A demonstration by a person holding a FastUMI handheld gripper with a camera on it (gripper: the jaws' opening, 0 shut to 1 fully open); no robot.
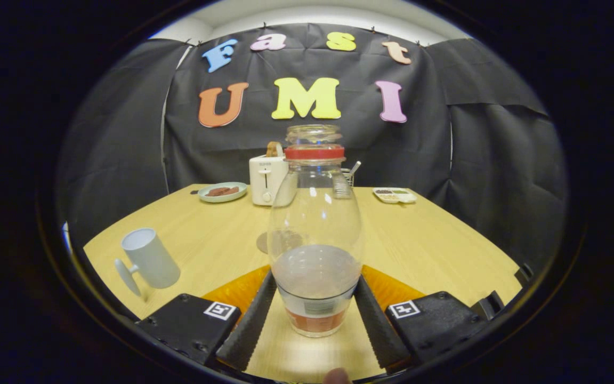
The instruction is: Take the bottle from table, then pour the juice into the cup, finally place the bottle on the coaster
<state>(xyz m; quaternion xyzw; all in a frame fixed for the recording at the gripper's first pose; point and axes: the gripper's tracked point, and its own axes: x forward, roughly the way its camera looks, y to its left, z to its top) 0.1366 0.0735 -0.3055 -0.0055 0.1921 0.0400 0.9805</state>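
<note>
Bottle: we have the bottle (315, 229) standing upright on the counter (435, 240), right between the fingers (248, 325), its base set in near the gripper's root.
Gripper: we see the gripper (315, 290) spread wide, one finger flanking each side of the bottle's lower body; they look just touching or a hair off the wall, so we call it open, not clamped.
Handling: clear and thin-walled, plastic by our guess, with only a shallow layer of reddish juice at the bottom, so light, a bit springy under squeeze, and smooth enough to slip.
Mouth: red collar at the neck, and the top looks uncapped, so any tilt counts.
Where to hold: we'd close low on the belly, about at the label band, where the wall is widest and the fingers already sit.
Cup: the white cup (150, 258) waits ahead to the left, well apart from the bottle.
Coaster: the round coaster (272, 242) lies just behind the bottle, partly seen through it.
</note>
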